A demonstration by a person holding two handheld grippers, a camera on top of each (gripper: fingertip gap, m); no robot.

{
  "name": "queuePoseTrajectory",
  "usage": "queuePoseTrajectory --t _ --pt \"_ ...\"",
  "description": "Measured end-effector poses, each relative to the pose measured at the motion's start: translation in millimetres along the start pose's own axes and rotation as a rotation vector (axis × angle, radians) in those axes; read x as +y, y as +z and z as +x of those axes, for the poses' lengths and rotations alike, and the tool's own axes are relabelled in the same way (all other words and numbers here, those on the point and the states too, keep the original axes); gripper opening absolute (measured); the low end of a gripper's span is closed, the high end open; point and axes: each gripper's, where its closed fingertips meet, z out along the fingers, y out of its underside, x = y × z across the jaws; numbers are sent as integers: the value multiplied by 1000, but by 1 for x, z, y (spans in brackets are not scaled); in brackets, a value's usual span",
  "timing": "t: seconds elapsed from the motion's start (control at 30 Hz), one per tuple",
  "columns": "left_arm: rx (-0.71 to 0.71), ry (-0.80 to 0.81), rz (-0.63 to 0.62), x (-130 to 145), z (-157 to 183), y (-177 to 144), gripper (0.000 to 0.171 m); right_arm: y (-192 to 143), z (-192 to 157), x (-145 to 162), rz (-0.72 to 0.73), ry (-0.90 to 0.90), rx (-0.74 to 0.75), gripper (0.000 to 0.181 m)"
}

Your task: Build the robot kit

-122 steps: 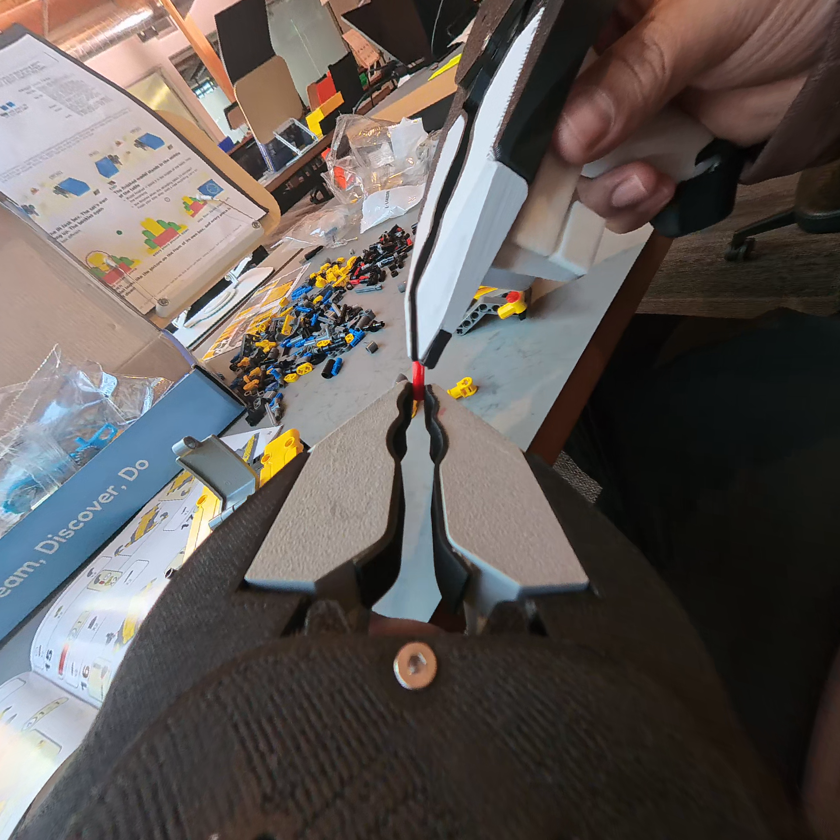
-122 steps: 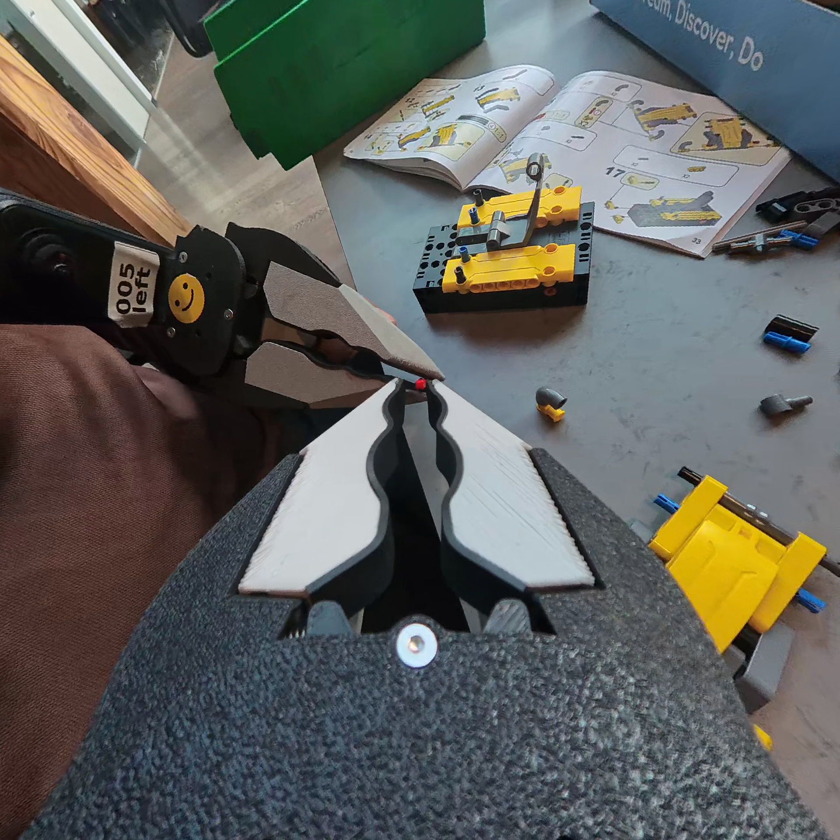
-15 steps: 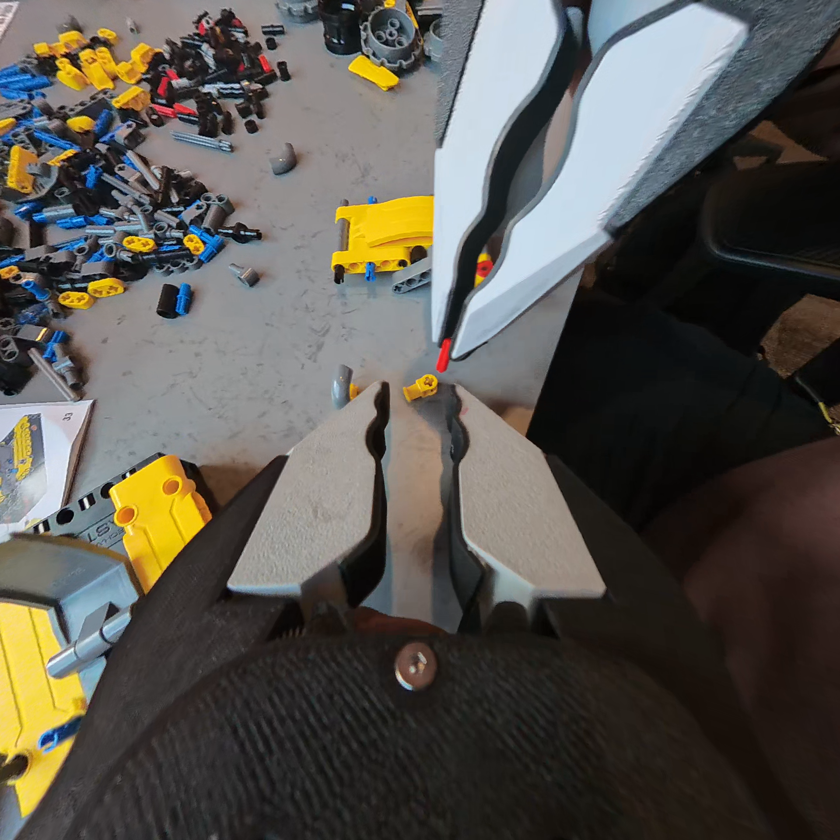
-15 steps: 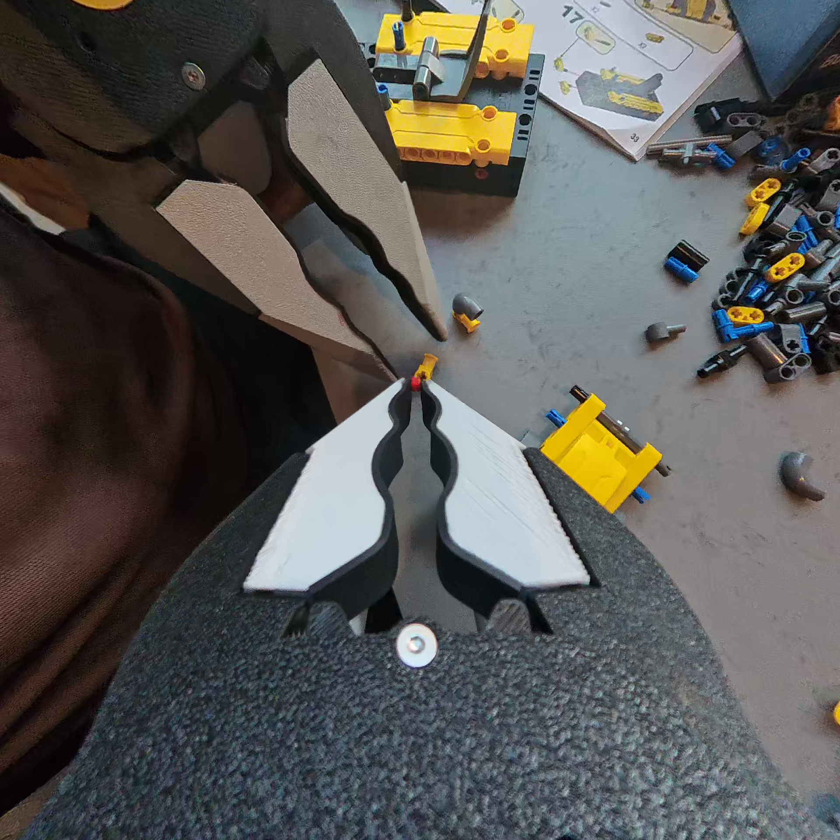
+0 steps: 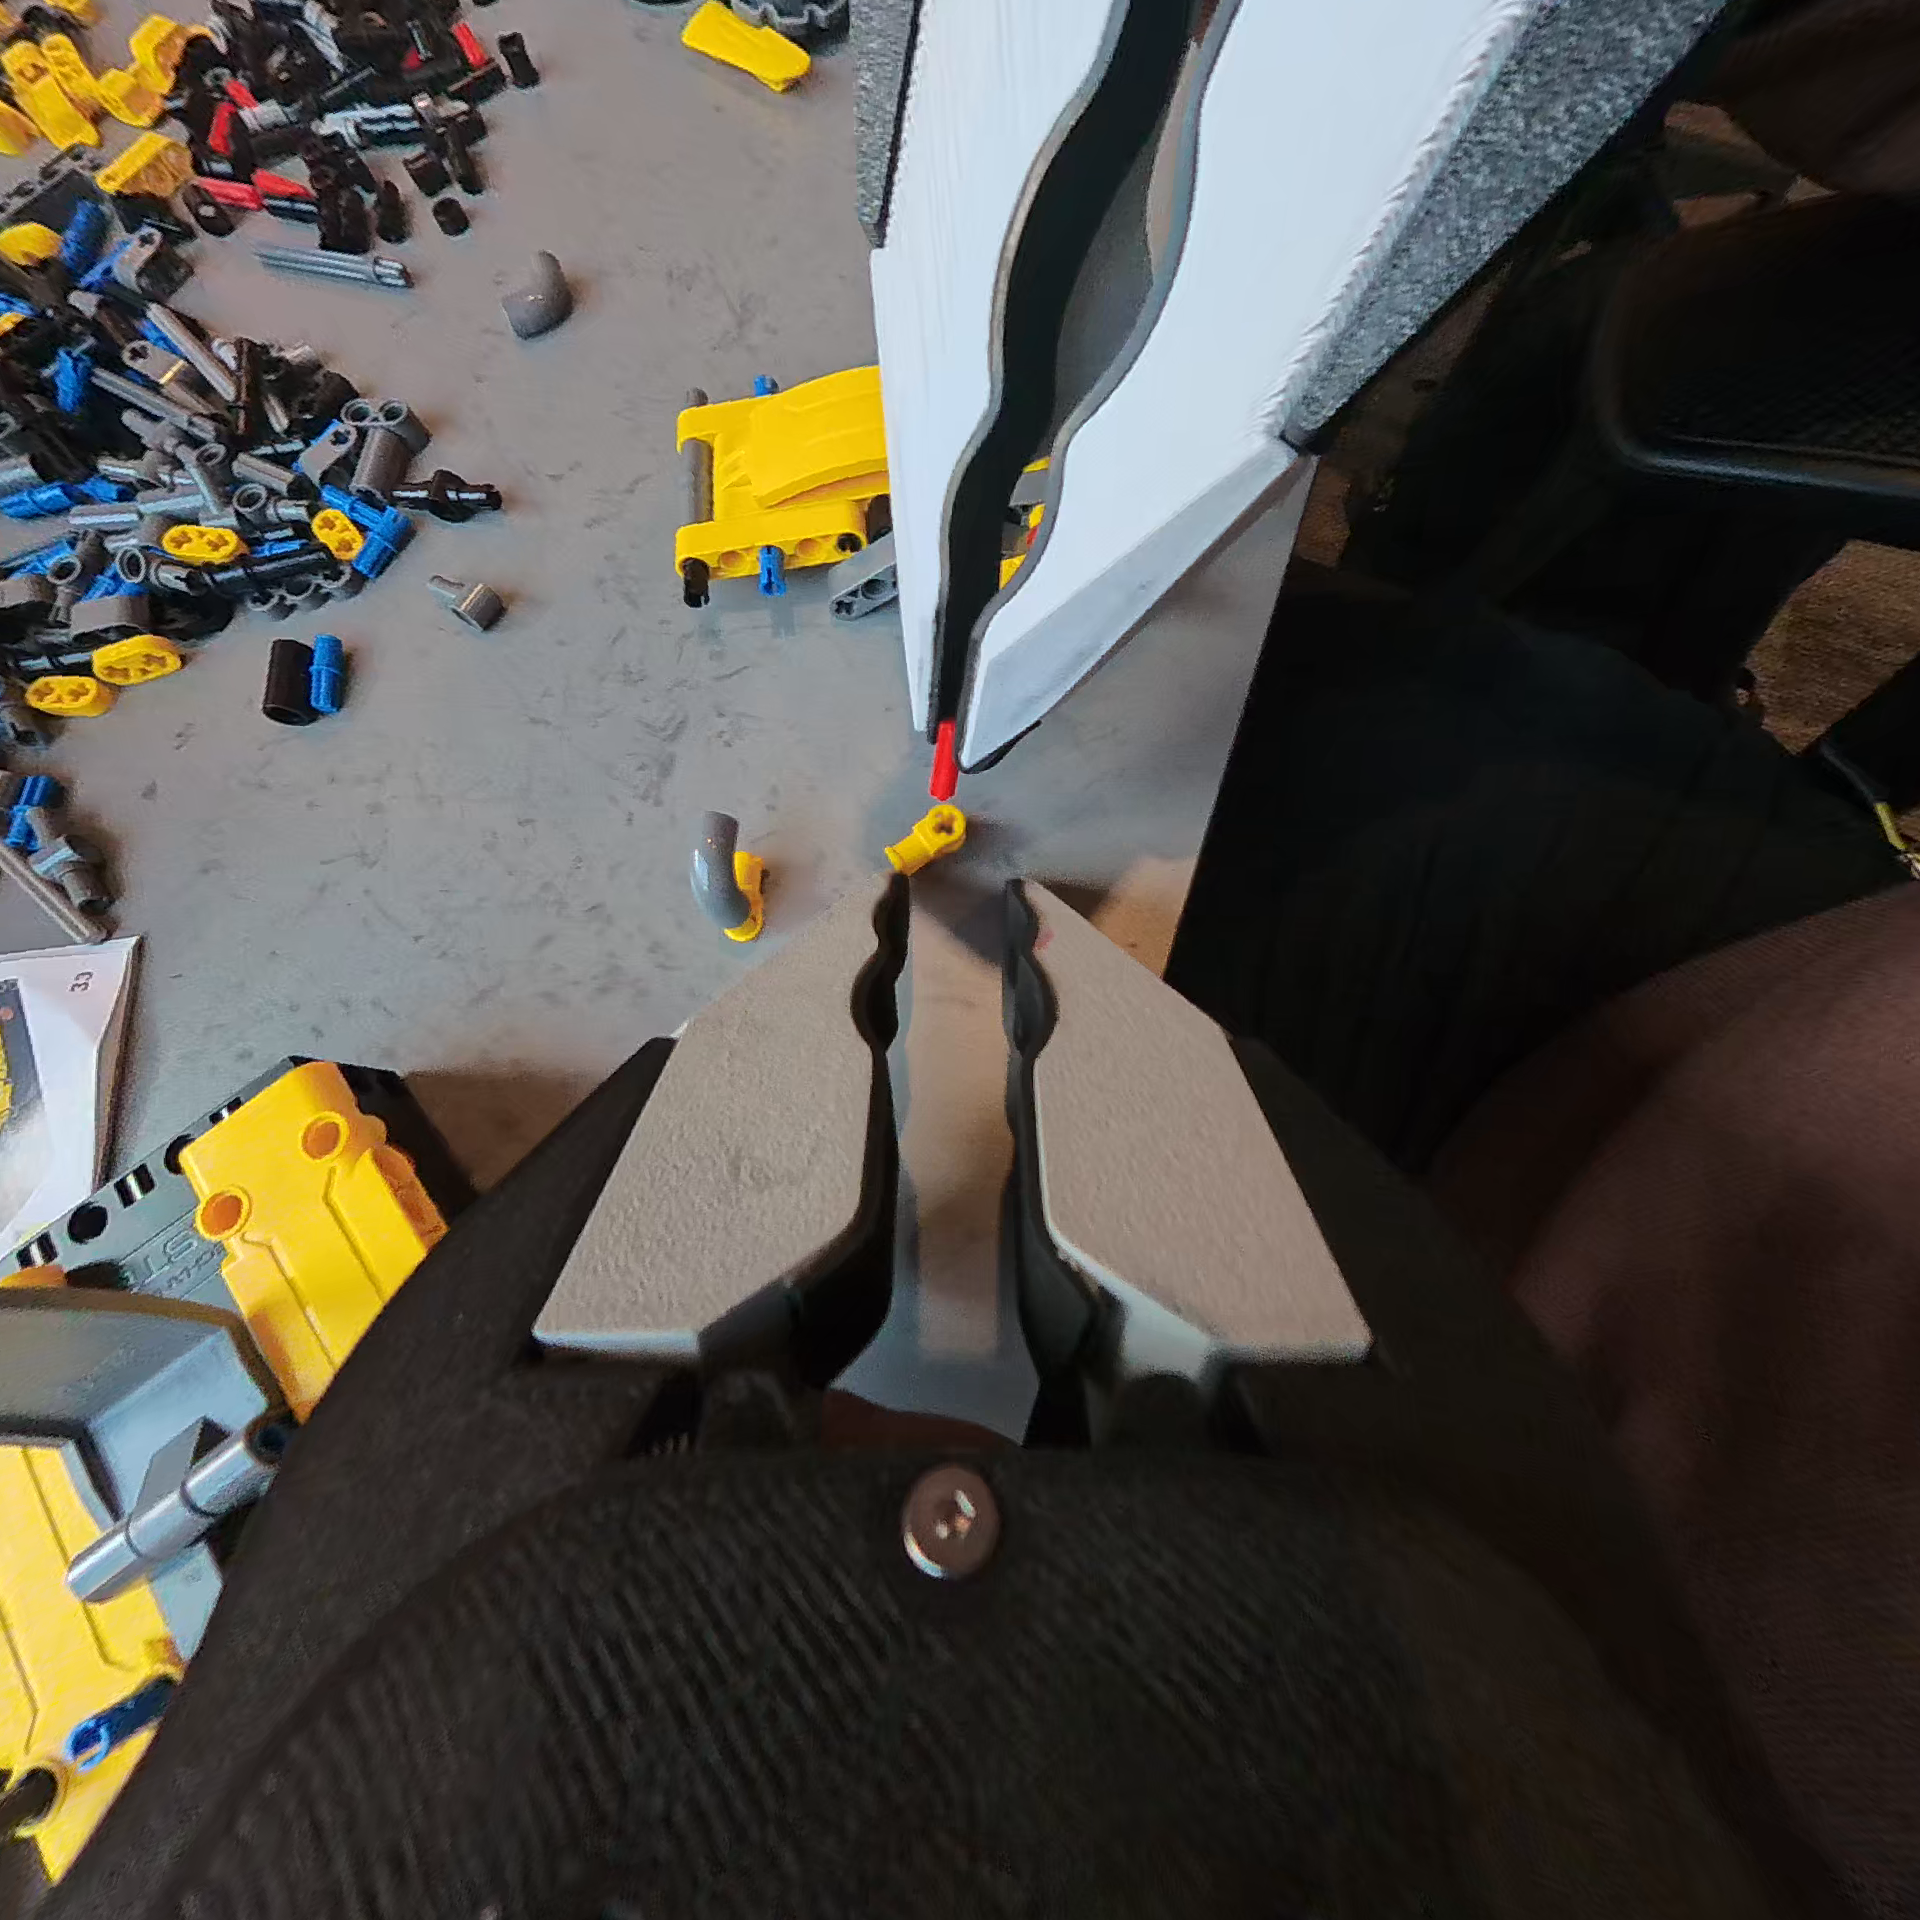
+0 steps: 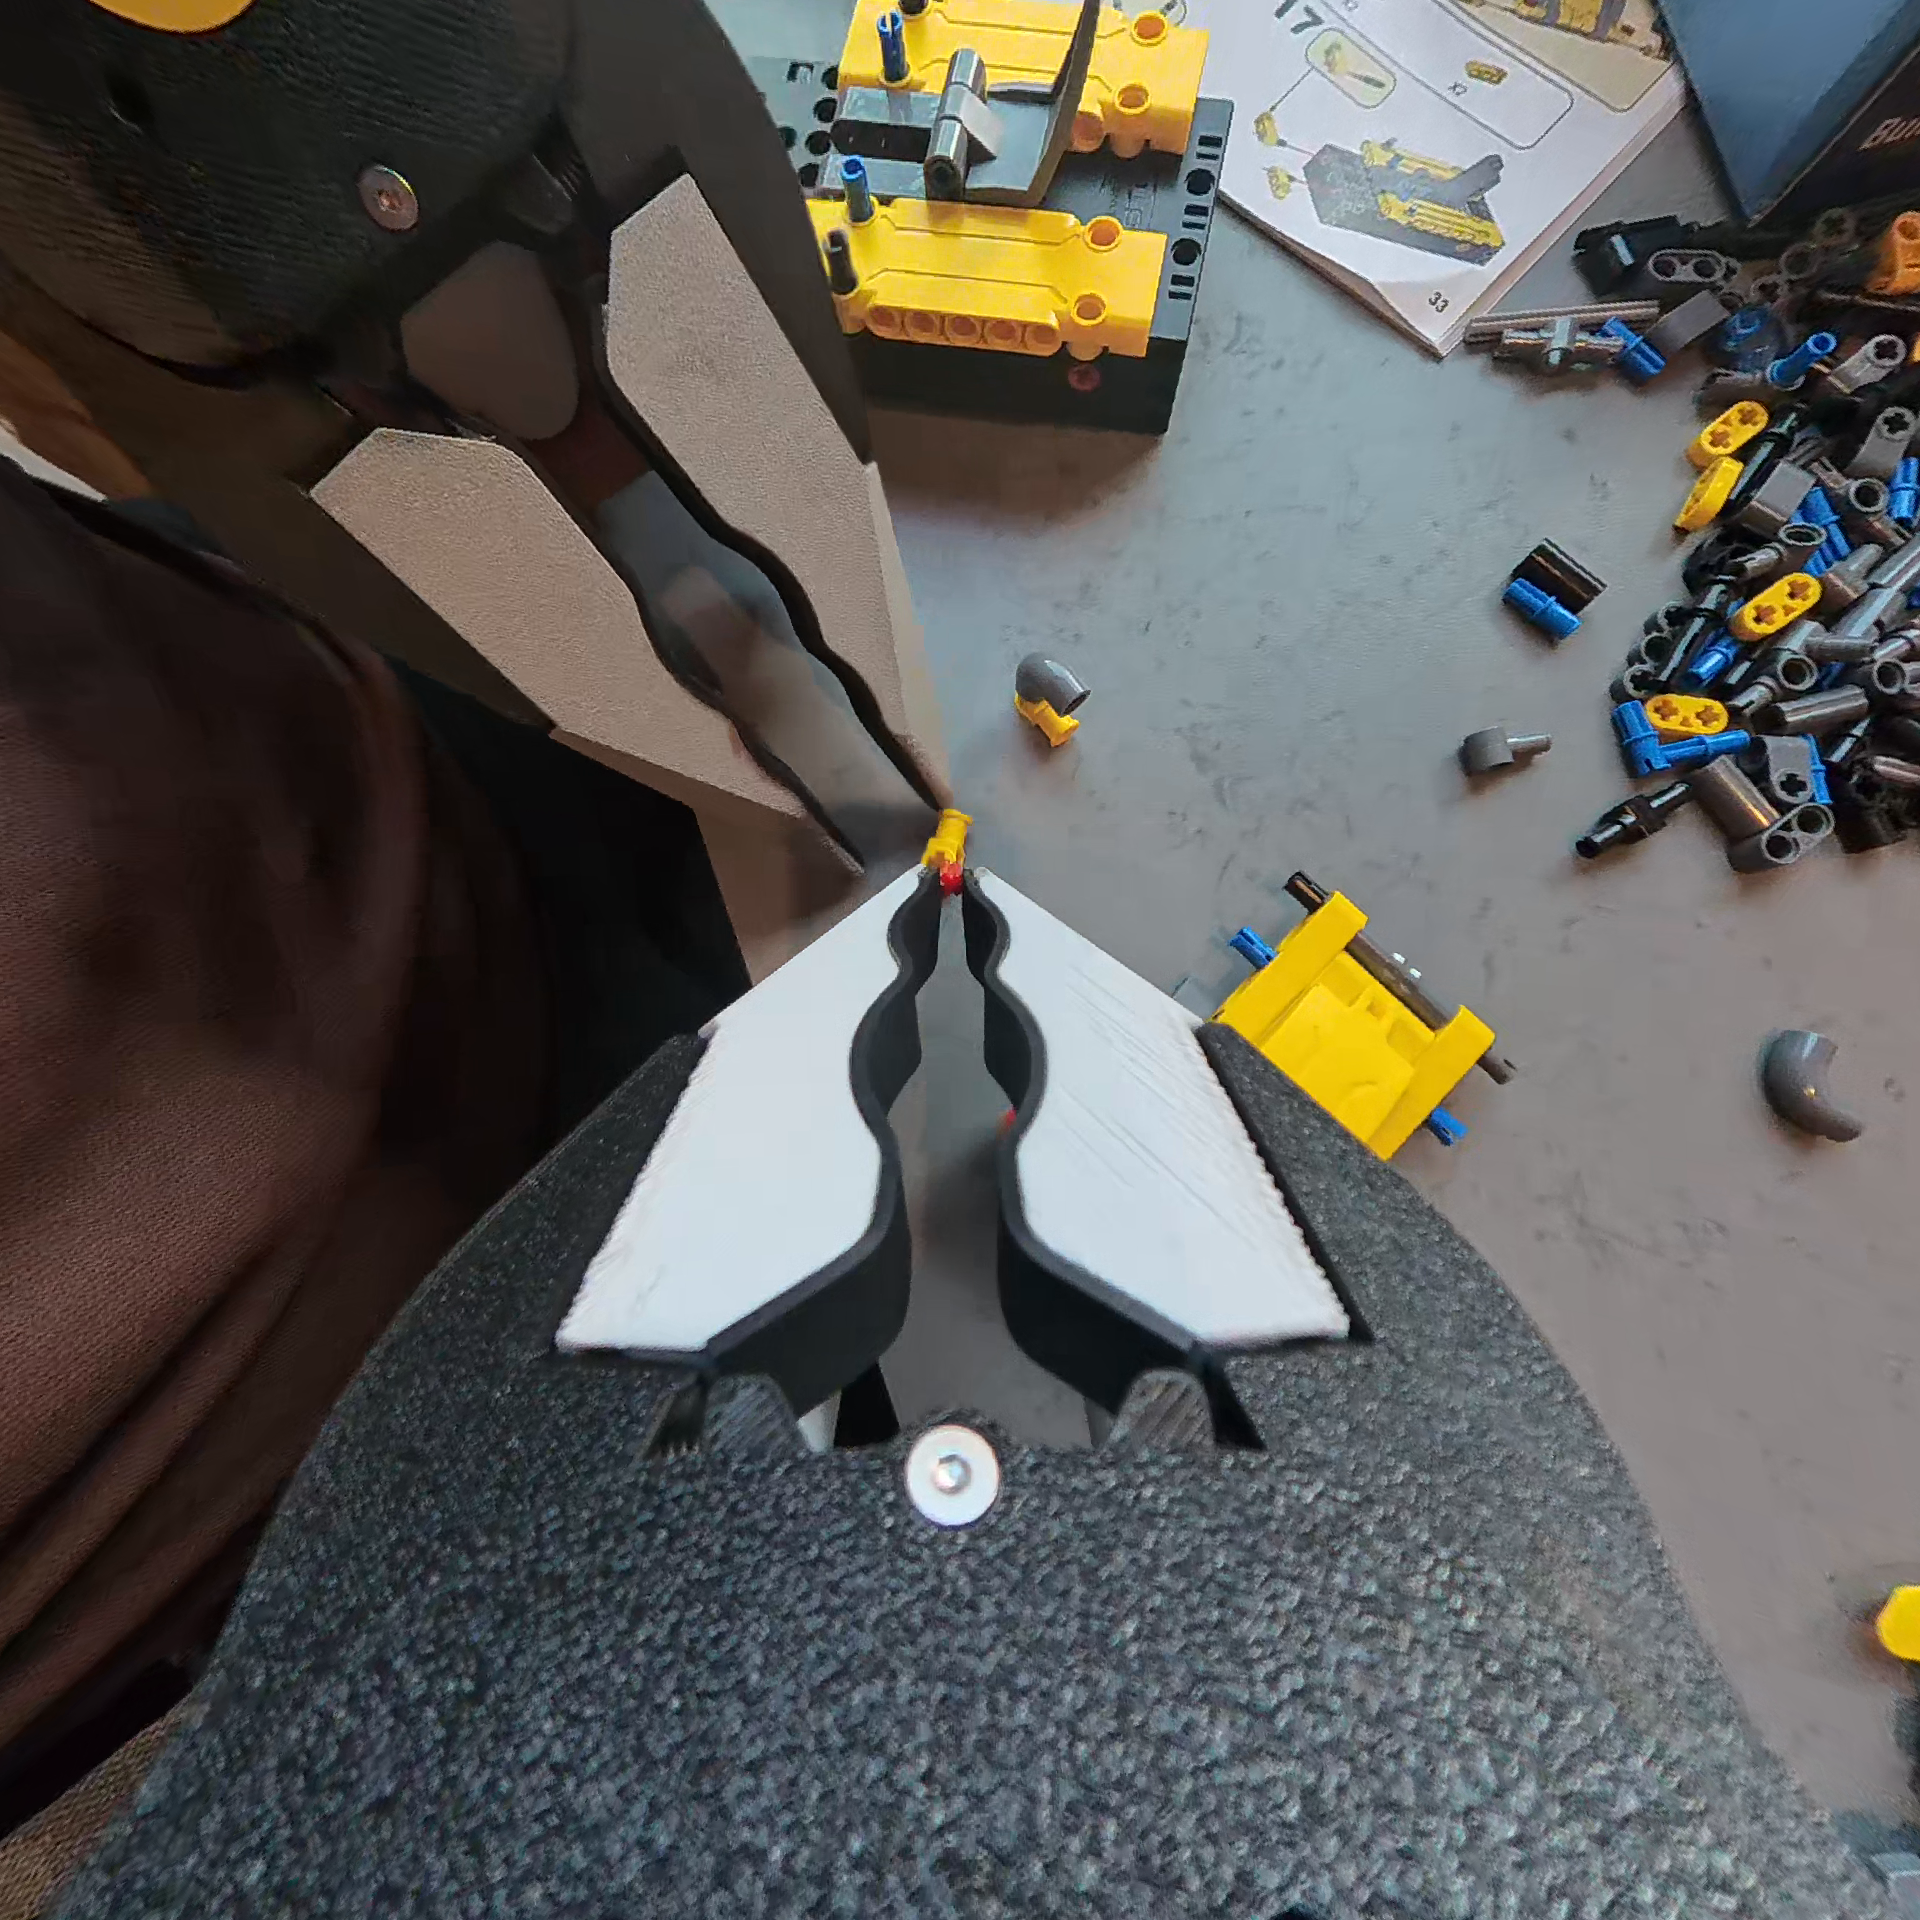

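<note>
My right gripper [image 6: 948, 881], with white fingers, is shut on a short red pin [image 6: 948, 879]. In the left wrist view it [image 5: 954, 743] comes down from above, and the red pin [image 5: 943, 764] points at a small yellow connector [image 5: 928, 840] on the grey table. The pin tip is at the connector's hole; I cannot tell if they touch. My left gripper [image 5: 956, 885], with grey fingers, is open with a narrow gap, its left fingertip just behind the connector. In the right wrist view it [image 6: 899, 831] reaches in from the upper left to the yellow connector [image 6: 951, 831].
A yellow and black assembly [image 6: 997, 270] and an instruction booklet [image 6: 1434, 135] lie behind. A small yellow sub-assembly [image 6: 1351, 1029], a grey elbow piece [image 6: 1049, 691] and a heap of loose parts [image 6: 1787, 644] lie to the side. The table edge [image 5: 1226, 727] and a person's dark clothing are close by. My two grippers' fingertips are within a few centimetres of each other.
The red pin has lined up over the yellow connector. The connector now sits just ahead of my left fingertips instead of between them, and the left fingers stand a little closer together.
</note>
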Motion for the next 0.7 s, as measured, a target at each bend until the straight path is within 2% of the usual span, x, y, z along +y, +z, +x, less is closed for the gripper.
queuePoseTrajectory --t 0.13,0.3,0.5,0.7 --pt "37 3 7 -1 8 0 13 0 -3 0 7 -3 -5 4" --pt "-10 -7 14 -5 -6 -2 16 -3 -2 3 -1 -11 4 4" --pt "6 27 -16 -7 -6 7 17 -4 0 1 -4 -33 19 4" --pt "39 27 -28 -7 -3 10 4 -3 1 1 -23 -46 27 4"
